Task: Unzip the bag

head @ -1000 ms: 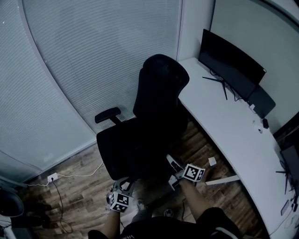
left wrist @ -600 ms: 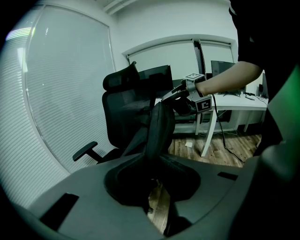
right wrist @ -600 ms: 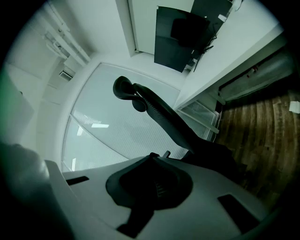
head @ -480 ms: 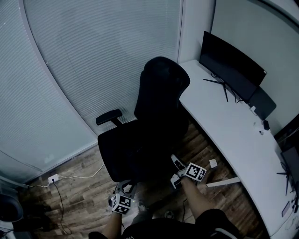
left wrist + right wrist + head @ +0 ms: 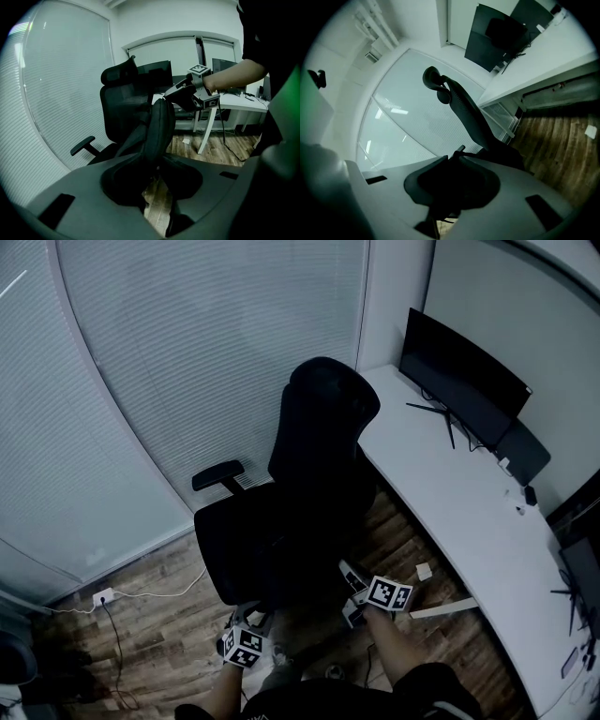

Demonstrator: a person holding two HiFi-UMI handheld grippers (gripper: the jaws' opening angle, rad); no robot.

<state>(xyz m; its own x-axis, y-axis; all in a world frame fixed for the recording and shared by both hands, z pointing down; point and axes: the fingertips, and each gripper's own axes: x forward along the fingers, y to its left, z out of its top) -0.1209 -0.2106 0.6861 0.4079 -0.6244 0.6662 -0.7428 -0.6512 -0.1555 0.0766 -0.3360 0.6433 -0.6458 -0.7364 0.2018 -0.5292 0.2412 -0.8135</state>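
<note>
Standing slim black bag point(image 5: 159, 126), left jaws just opening yet gripping its base, right jaws pinching top

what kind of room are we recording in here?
Most likely an office: a black high-backed swivel chair, a long white curved desk carrying a dark flat monitor, and a glass wall covered by pale blinds.
</note>
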